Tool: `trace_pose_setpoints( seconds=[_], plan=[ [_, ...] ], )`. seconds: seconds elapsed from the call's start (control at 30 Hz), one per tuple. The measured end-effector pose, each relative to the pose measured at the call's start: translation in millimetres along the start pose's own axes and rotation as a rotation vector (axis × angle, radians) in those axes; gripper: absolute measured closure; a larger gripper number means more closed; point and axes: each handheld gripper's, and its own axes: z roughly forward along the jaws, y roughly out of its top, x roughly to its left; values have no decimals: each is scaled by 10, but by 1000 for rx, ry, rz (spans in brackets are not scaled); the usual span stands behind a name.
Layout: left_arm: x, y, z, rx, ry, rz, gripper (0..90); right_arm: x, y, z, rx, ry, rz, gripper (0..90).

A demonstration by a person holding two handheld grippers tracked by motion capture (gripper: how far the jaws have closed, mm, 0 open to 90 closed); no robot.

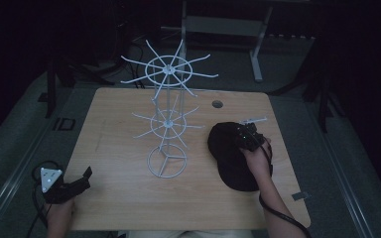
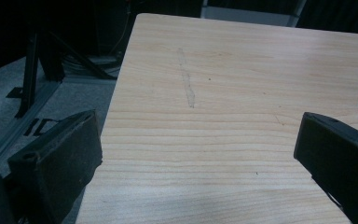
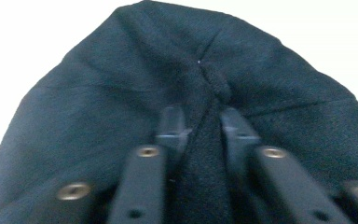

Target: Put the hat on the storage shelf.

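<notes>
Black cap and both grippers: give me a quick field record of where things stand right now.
cap: black cap lies on the table, right of the white wire rack
right gripper: right gripper pinches a fold of the cap's fabric near its crown
left gripper: left gripper jaws wide apart over bare table at the near left corner, holding nothing
rack: stands upright mid-table, its hooks bare

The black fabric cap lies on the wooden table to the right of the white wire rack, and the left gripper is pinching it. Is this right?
One detail is wrong: the right gripper pinches the black fabric cap, as the right gripper view shows. The left gripper sits open over the wooden table. The cap does lie right of the white wire rack.
</notes>
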Motion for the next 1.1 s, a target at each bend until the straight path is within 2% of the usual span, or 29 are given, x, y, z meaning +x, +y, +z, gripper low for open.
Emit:
trace_pose_setpoints(
  seconds=[0.1,0.2,0.33,0.47,0.7,1.1],
  plan=[
    [-1,0,1,0,1,1,15,11,-30,-46,-42,5,0,826],
    [0,0,0,-1,1,-1,15,29,-48,-94,-80,-6,-29,837],
    [-1,0,1,1,2,0,14,50,-54,-195,-134,-26,-43,843],
    [0,0,0,0,1,0,15,46,-35,-342,-191,-22,-41,846],
    [-1,-1,-3,1,2,1,15,14,-48,-555,-259,-21,-35,847],
    [-4,0,0,3,6,3,15,-29,-18,-1061,-386,-6,-38,846]
  ],
)
